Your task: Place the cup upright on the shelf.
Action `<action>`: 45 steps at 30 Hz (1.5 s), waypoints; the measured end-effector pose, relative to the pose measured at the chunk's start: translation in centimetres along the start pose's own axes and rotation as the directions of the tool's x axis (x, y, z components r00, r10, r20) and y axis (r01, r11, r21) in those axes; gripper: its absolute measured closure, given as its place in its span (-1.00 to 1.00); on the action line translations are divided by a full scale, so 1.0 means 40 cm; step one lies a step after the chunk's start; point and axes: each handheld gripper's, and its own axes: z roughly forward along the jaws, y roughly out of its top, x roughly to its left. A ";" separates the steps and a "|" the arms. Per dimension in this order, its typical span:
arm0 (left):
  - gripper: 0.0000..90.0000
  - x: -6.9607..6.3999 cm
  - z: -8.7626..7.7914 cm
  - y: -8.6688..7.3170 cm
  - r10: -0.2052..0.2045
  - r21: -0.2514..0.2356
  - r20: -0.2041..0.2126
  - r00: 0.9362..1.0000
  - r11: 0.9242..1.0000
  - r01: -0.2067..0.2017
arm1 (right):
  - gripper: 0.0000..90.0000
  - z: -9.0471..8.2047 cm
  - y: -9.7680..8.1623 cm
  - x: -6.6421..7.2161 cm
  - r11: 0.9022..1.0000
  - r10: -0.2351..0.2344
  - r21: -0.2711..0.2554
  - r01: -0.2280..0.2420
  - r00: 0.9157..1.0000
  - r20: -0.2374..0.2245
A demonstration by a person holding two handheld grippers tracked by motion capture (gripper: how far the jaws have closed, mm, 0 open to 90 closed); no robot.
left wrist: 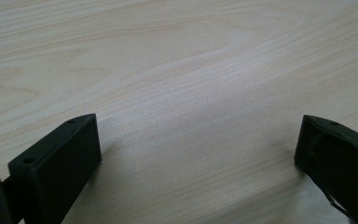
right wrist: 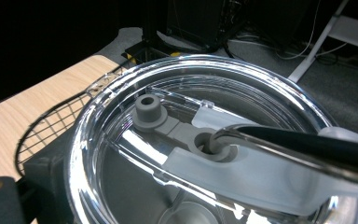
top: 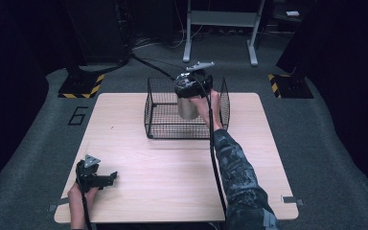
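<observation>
Glossy clear plastic lid [right wrist: 200, 140]; matt wood table [left wrist: 177, 70].

Black wire basket [top: 158, 120], pale woodgrain table [top: 172, 167]; silvery tumbler [top: 187, 108], clear lid [right wrist: 121, 98], apparently grey stopper [right wrist: 148, 111].

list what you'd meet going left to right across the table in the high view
left gripper at the near left, jaws wide apart → wire basket at the far middle → metal tumbler held by the right gripper → camouflage sleeve
</observation>
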 end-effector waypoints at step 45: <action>-0.99 -0.001 0.002 0.000 -0.010 -0.011 -0.002 1.000 1.000 0.010 | -0.92 0.112 -0.146 -0.036 0.993 0.080 0.091 -0.080 0.997 0.004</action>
